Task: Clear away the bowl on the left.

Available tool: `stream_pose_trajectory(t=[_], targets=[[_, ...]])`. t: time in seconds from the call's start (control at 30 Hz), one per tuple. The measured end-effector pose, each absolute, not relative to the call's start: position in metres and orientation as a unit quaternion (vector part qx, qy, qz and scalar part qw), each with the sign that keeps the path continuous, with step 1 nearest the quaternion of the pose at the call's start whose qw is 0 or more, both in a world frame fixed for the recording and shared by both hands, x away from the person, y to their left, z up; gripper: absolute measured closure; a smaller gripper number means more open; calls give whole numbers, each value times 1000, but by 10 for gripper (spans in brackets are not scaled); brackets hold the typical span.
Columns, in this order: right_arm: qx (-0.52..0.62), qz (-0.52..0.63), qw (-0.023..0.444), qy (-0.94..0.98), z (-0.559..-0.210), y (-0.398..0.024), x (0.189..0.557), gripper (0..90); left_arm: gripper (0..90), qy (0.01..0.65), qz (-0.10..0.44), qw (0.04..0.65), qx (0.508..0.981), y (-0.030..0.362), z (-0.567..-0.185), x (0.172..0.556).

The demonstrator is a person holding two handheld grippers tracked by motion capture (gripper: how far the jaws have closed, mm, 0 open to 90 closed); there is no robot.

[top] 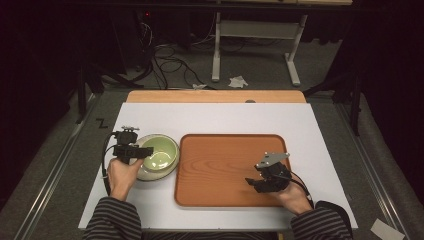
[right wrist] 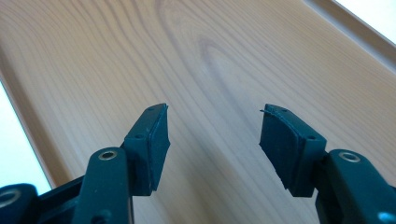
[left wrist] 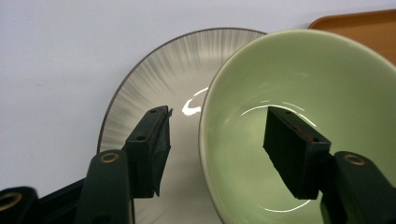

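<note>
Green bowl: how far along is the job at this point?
Nothing looks moved yet: the green bowl sits on the plate, left of the tray, which holds no dishes. In hand: the left tool straddles the bowl's rim, jaws open, not yet pinching. The right tool hangs open over the tray. Left: grip, lift, probably move to the tray.

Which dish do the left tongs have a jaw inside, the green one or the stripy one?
The green bowl. One jaw of the left tongs is inside it, the other outside its rim, over the stripy plate underneath.
</note>
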State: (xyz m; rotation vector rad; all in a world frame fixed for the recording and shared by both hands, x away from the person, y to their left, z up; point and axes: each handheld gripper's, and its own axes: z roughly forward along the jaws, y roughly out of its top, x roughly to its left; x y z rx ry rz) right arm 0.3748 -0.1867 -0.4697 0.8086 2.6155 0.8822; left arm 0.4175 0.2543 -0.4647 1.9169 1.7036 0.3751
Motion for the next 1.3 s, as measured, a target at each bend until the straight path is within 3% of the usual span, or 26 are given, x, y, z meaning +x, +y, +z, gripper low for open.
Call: stream_pose_trajectory(t=[0.97,1.3], targets=[[273,299,132,905,-470,-185,374,435,780,659,70,276,696,263,-481,424],[274,300,132,904,-471,-185,375,434,833,665,62,279,690,266,-481,425]])
